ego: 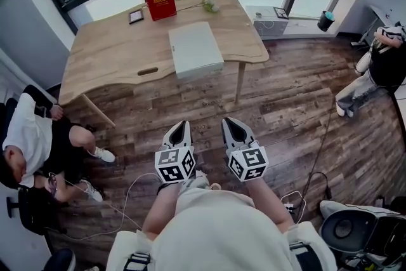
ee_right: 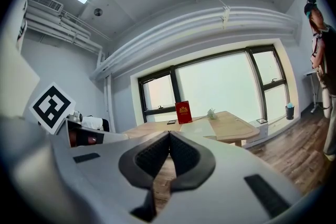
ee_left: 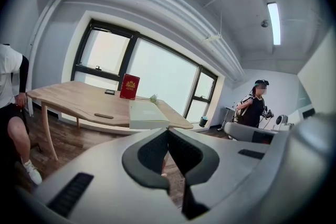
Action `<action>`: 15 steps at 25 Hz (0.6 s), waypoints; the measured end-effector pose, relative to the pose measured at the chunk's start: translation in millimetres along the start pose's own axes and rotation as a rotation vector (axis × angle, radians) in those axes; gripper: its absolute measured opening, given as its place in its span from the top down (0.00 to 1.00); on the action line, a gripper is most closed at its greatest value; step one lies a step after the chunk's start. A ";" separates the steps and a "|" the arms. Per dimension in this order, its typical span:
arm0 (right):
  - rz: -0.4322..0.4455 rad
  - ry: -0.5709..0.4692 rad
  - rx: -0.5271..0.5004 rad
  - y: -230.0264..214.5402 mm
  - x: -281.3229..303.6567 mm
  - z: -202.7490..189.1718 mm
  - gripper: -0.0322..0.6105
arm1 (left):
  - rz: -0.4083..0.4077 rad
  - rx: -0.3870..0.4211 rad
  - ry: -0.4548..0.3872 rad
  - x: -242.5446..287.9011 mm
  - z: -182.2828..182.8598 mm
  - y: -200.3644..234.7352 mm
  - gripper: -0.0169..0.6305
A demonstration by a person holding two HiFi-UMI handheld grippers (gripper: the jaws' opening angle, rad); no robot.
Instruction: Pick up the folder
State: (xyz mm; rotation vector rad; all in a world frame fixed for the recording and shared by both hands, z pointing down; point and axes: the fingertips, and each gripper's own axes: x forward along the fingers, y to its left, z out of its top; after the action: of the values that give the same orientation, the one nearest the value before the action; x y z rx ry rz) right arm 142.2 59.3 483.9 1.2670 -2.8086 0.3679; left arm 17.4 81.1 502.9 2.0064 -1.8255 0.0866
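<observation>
A red folder (ego: 160, 0) with a gold emblem stands upright at the back of the wooden table (ego: 114, 54). It also shows small in the left gripper view (ee_left: 129, 86) and the right gripper view (ee_right: 183, 112). A flat white case (ego: 195, 49) lies near the table's front edge. My left gripper (ego: 182, 125) and right gripper (ego: 230, 122) hover side by side over the floor, well short of the table. Each has its jaws together with nothing between them, as seen up close on the left gripper (ee_left: 168, 131) and the right gripper (ee_right: 169, 135).
A small dark device (ego: 136, 16) and a sprig of flowers (ego: 210, 4) lie near the red folder. One person sits at the left (ego: 38, 143), another stands at the right (ego: 380, 66). Cables (ego: 127, 200) trail on the wooden floor. A black cup (ego: 326, 20) stands by the window.
</observation>
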 end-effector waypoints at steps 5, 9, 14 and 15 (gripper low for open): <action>0.017 0.000 0.005 1.3 -2.0 0.8 0.92 | 0.014 -0.008 0.006 -2.5 -3.3 0.7 0.94; 0.027 0.001 0.011 0.2 -3.2 0.0 0.92 | 0.020 -0.010 0.013 -3.6 -6.8 -0.8 0.94; 0.044 0.011 0.013 1.6 -0.8 -2.1 0.92 | 0.029 -0.016 0.018 -3.9 -7.6 2.3 0.94; 0.048 0.014 0.014 1.8 -0.1 -3.0 0.92 | 0.030 -0.020 0.018 -3.7 -7.9 2.8 0.94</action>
State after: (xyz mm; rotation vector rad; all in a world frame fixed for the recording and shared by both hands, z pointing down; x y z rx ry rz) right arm 140.7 61.2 486.4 1.1969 -2.8337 0.3972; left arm 16.1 87.1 509.7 1.9587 -1.8385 0.0955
